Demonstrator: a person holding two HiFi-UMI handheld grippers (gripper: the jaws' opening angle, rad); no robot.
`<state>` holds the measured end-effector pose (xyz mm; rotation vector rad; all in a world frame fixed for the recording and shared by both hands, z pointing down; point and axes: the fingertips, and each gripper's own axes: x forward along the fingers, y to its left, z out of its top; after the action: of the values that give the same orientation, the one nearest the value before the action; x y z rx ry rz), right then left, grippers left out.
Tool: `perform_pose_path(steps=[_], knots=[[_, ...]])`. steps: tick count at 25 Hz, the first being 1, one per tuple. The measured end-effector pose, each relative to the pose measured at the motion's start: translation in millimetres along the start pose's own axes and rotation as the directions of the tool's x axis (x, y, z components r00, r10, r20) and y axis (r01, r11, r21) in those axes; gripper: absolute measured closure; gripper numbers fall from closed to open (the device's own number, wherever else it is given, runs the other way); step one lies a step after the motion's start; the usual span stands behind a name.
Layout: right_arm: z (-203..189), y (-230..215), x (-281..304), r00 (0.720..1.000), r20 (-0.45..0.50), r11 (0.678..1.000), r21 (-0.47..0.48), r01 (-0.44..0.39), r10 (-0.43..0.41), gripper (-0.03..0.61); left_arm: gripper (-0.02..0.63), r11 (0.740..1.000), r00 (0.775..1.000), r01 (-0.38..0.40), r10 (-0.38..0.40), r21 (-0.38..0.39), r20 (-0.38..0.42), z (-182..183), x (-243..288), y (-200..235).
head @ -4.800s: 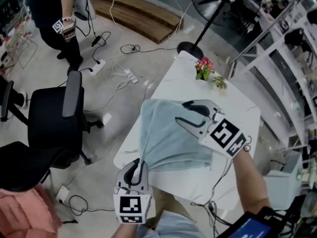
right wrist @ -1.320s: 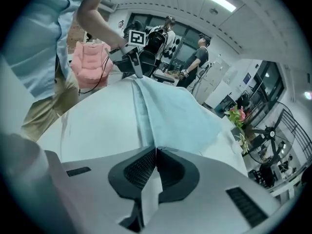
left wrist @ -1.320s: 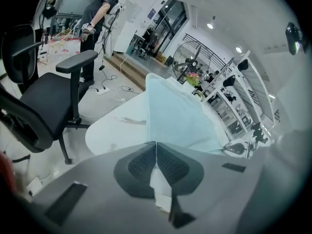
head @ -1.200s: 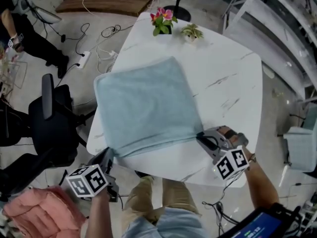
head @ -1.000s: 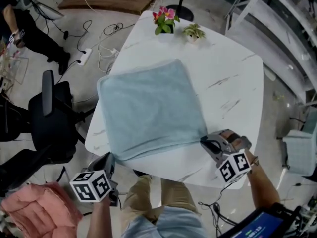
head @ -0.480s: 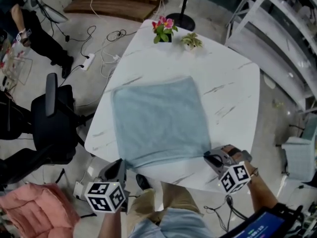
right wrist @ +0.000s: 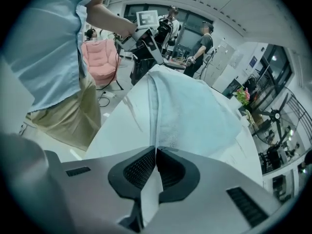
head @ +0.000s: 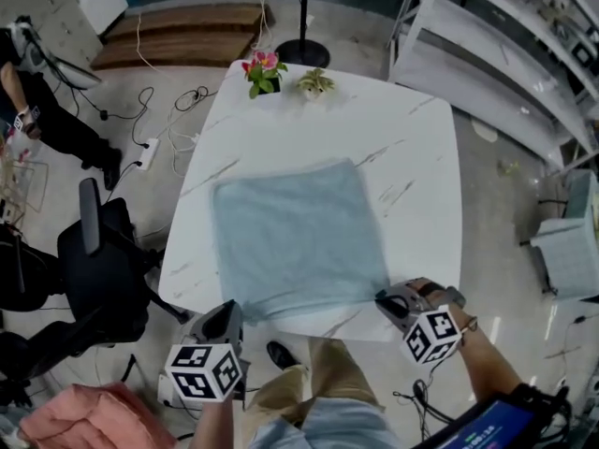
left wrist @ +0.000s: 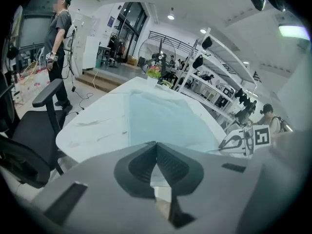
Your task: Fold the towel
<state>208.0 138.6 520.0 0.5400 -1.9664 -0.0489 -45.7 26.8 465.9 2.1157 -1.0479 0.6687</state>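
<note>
A light blue towel (head: 295, 237) lies flat on the white marble table (head: 412, 157), and its near edge reaches the table's near edge. My left gripper (head: 233, 309) is at the towel's near left corner, shut on that corner. In the left gripper view the towel (left wrist: 165, 116) runs up to the closed tips of the left gripper (left wrist: 156, 144). My right gripper (head: 380, 297) is shut on the near right corner. In the right gripper view the towel (right wrist: 195, 111) has a folded seam, and pale cloth shows between the pads of the right gripper (right wrist: 155, 149).
A pot of pink flowers (head: 262, 68) and a small plant (head: 315, 82) stand at the table's far edge. A black office chair (head: 98, 269) is left of the table, white shelving (head: 505, 54) to the right. A person (head: 37, 101) stands far left among floor cables.
Both grippers have moved right with the towel's near corners, and the towel has slid from the table's left edge toward its middle.
</note>
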Motion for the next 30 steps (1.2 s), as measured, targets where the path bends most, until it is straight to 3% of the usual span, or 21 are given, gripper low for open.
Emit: perform_pose_path(steps=[2,3,4,7,11,14,18,20,24,28,29,30], knots=[[2.0,2.6,-0.9,0.999,-0.005,0.992,0.121,-0.040,0.041,0.492,0.606,1.000,1.000,0.014,-0.014,0.021,0.013,6.7,-4.7,-5.8],[5.9,5.8,-5.2,0.997,0.007,0.979,0.189,-0.074,0.074,0.364,0.606,0.999,0.999,0.021,-0.022,0.030,0.027,11.8,-8.9,-9.3],[11.3,8.0,-12.8,0.995,0.030,0.964,0.247,-0.098,0.093,0.324,0.606,0.999,0.998,0.030,-0.032,0.038,0.048,18.2,-13.9,-13.2],[34.5,5.4,-46.2,0.988,0.141,0.913,0.394,-0.109,0.057,0.321,0.606,0.996,0.992,0.064,-0.070,0.064,0.107,34.8,-33.9,-27.4],[65.4,-37.9,-88.1,0.960,0.253,0.822,0.568,-0.051,-0.116,0.321,0.606,0.988,0.978,0.105,-0.123,0.116,0.167,50.8,-55.7,-43.0],[60.0,-79.9,-90.8,0.931,0.268,0.704,0.710,-0.017,-0.248,0.339,0.606,0.984,0.973,0.115,-0.140,0.138,0.184,55.9,-62.5,-45.4],[28.9,-112.0,-66.8,0.920,0.235,0.456,0.887,-0.071,-0.313,0.353,0.606,0.985,0.972,0.122,-0.144,0.124,0.185,58.5,-62.5,-41.5],[7.3,-115.7,-46.9,0.932,0.201,0.368,0.926,-0.080,-0.301,0.367,0.606,0.986,0.973,0.126,-0.144,0.108,0.181,60.4,-55.4,-38.3],[-27.9,-104.9,-1.5,0.981,0.107,0.291,0.955,-0.055,-0.164,0.359,0.606,0.992,0.988,0.087,-0.097,0.087,0.120,56.4,-30.9,-21.3],[-35.0,-103.8,7.6,0.989,0.078,0.225,0.973,-0.048,-0.127,0.374,0.606,0.993,0.992,0.086,-0.092,0.076,0.082,51.7,-14.7,-9.4],[-33.8,-103.4,9.8,0.990,0.079,0.219,0.974,-0.051,-0.119,0.384,0.606,0.994,0.992,0.092,-0.097,0.066,0.076,48.9,-12.9,-7.0],[-31.8,-101.8,13.5,0.991,0.086,0.214,0.975,-0.062,-0.107,0.452,0.606,0.993,0.992,0.099,-0.103,0.056,0.072,46.4,-12.3,-4.9]])
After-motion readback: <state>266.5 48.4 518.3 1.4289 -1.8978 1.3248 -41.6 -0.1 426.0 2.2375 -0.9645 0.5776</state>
